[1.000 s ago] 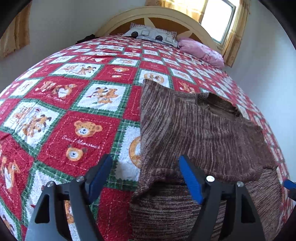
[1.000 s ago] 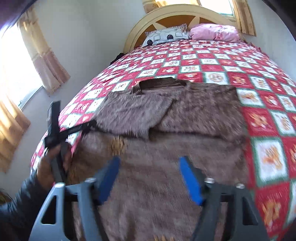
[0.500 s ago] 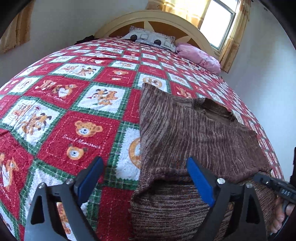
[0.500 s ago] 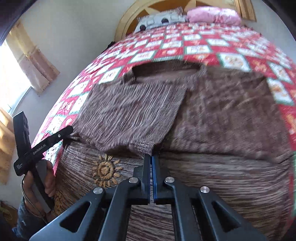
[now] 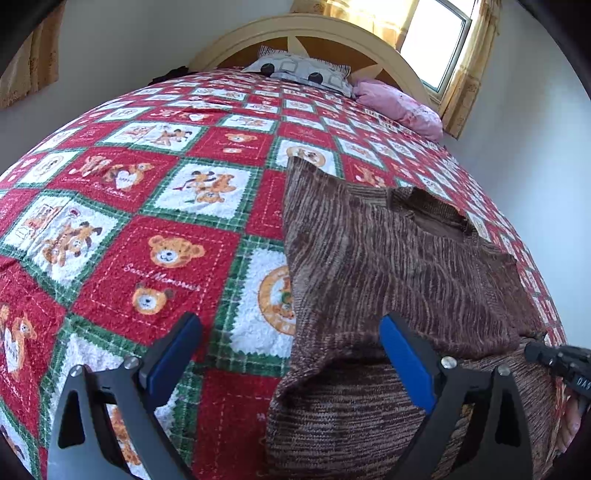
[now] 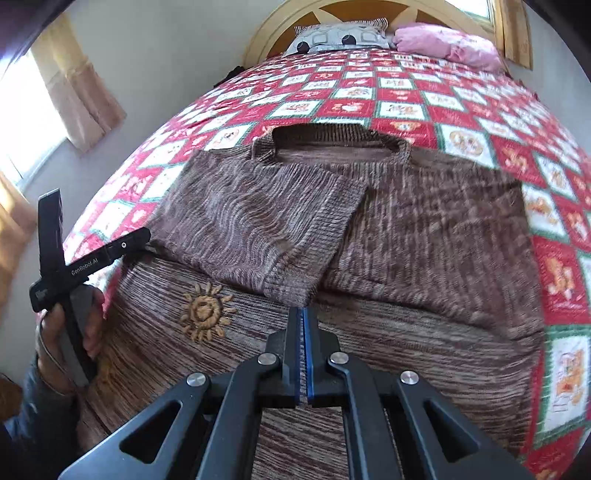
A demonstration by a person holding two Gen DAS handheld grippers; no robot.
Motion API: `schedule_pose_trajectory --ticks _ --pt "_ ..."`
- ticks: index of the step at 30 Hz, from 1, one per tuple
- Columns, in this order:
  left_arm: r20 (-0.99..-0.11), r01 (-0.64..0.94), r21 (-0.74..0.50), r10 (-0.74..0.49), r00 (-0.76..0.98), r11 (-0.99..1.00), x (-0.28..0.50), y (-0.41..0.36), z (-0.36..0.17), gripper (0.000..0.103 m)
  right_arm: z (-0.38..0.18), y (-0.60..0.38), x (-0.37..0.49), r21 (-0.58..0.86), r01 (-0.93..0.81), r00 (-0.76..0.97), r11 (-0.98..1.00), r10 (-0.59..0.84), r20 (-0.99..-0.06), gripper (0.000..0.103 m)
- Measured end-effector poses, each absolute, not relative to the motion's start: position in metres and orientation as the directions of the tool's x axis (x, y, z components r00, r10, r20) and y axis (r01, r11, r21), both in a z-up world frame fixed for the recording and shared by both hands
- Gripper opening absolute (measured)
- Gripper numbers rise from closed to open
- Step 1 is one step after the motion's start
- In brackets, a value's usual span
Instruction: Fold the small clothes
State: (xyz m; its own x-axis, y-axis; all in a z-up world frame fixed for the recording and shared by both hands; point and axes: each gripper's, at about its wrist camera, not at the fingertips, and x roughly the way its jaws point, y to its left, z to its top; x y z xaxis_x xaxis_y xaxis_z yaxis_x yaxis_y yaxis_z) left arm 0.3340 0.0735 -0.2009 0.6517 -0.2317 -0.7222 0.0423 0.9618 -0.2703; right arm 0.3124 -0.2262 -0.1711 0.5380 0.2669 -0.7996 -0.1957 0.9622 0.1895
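Brown knit sweater (image 6: 424, 236) lay flat on the bed's teddy-bear quilt (image 5: 155, 221), neckline toward the far headboard (image 6: 280, 26), its near hem spread toward the cameras. One sleeve (image 6: 258, 229) was already folded inward across the chest, its cuff pointing at the near middle. The right gripper (image 6: 303, 314) hovered just at that cuff, jaws pressed together; whether any knit was caught between them could not be told. Judged from this, the sleeve was being laid or smoothed into place. The left gripper (image 5: 291, 354) straddled the sweater's left edge with jaws spread wide, holding nothing, seemingly placed to take that edge for the next fold. A sun motif (image 6: 207, 314) marked the near left body panel. Two pillows, patterned grey (image 5: 303, 70) and pink (image 5: 399, 107), lay well apart at the far end. Nothing stood in the way of either gripper
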Motion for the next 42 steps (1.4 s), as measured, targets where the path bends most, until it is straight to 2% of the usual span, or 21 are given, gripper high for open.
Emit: schedule_pose_trajectory --ticks 7,9,10,11,12,13,15,16,17,19,21,22,27,31,33,34,36,37,39,42 --pt "-0.715 0.043 -0.285 -0.242 0.656 0.958 0.333 0.075 -0.201 0.1 -0.158 -0.245 0.37 0.234 -0.087 0.599 0.968 0.239 -0.764 0.002" --pt "-0.712 0.044 -0.293 -0.248 0.656 0.955 0.333 0.076 -0.201 0.1 -0.163 -0.242 0.389 0.211 -0.085 0.604 0.974 0.219 -0.766 0.009" --pt "-0.711 0.044 -0.297 -0.251 0.657 0.954 0.333 0.077 -0.201 0.1 -0.168 -0.241 0.4 0.198 -0.075 0.597 0.977 0.203 -0.776 0.032" --pt "-0.709 0.044 -0.301 -0.255 0.657 0.952 0.333 0.077 -0.201 0.1 -0.172 -0.241 0.408 0.211 -0.07 0.592 0.975 0.21 -0.778 0.063" --pt "-0.708 0.046 -0.306 -0.259 0.657 0.951 0.333 0.078 -0.201 0.101 -0.175 -0.242 0.413 0.226 -0.072 0.589 0.972 0.224 -0.776 0.073" --pt "-0.705 0.049 -0.311 -0.265 0.657 0.949 0.332 0.078 -0.201 0.102 -0.176 -0.242 0.416 0.229 -0.072 0.589 0.971 0.226 -0.776 0.075" --pt "-0.705 0.049 -0.314 -0.268 0.657 0.948 0.332 0.078 -0.201 0.102 -0.179 -0.237 0.421 0.187 -0.066 0.592 0.98 0.189 -0.783 0.071" --pt "-0.704 0.049 -0.315 -0.268 0.658 0.948 0.332 0.078 -0.201 0.102 -0.182 -0.234 0.422 0.18 -0.079 0.586 0.981 0.192 -0.787 0.054" --pt "-0.703 0.051 -0.318 -0.271 0.657 0.947 0.332 0.078 -0.201 0.102 -0.186 -0.229 0.424 0.172 -0.102 0.566 0.98 0.199 -0.8 0.032" --pt "-0.702 0.051 -0.322 -0.275 0.657 0.945 0.332 0.079 -0.201 0.102 -0.194 -0.223 0.425 0.127 -0.115 0.541 0.985 0.169 -0.823 0.016" --pt "-0.7 0.053 -0.327 -0.279 0.657 0.944 0.332 0.079 -0.201 0.103 -0.193 -0.218 0.423 0.088 -0.136 0.556 0.987 0.15 -0.817 0.004" --pt "-0.7 0.053 -0.329 -0.281 0.657 0.943 0.333 0.079 -0.201 0.103 -0.191 -0.217 0.424 0.065 -0.133 0.566 0.989 0.13 -0.814 0.003" --pt "-0.704 0.052 -0.323 -0.276 0.654 0.945 0.333 0.078 -0.202 0.103 -0.167 -0.215 0.431 -0.006 -0.095 0.65 0.995 0.058 -0.758 0.003" --pt "-0.715 0.052 -0.3 -0.26 0.649 0.952 0.335 0.075 -0.203 0.103 -0.177 -0.215 0.441 -0.064 -0.079 0.624 0.995 0.0 -0.781 0.003" --pt "-0.71 0.051 -0.312 -0.269 0.651 0.949 0.335 0.076 -0.204 0.103 -0.185 -0.22 0.44 -0.008 -0.082 0.579 0.997 0.042 -0.814 0.004" --pt "-0.709 0.052 -0.315 -0.271 0.651 0.948 0.335 0.076 -0.204 0.103 -0.187 -0.224 0.436 0.017 -0.074 0.565 0.997 0.056 -0.823 0.007" --pt "-0.706 0.052 -0.318 -0.273 0.653 0.947 0.335 0.076 -0.204 0.103 -0.184 -0.231 0.423 0.034 -0.053 0.572 0.998 0.059 -0.818 0.038" --pt "-0.705 0.052 -0.32 -0.275 0.654 0.946 0.335 0.077 -0.203 0.103 -0.181 -0.235 0.414 0.066 -0.052 0.58 0.996 0.084 -0.81 0.058" --pt "-0.701 0.052 -0.326 -0.279 0.656 0.944 0.334 0.077 -0.203 0.103 -0.171 -0.24 0.392 0.136 -0.07 0.604 0.988 0.15 -0.783 0.059" --pt "-0.703 0.052 -0.324 -0.277 0.655 0.945 0.333 0.077 -0.203 0.103 -0.165 -0.229 0.364 0.151 -0.134 0.624 0.979 0.202 -0.755 0.059"
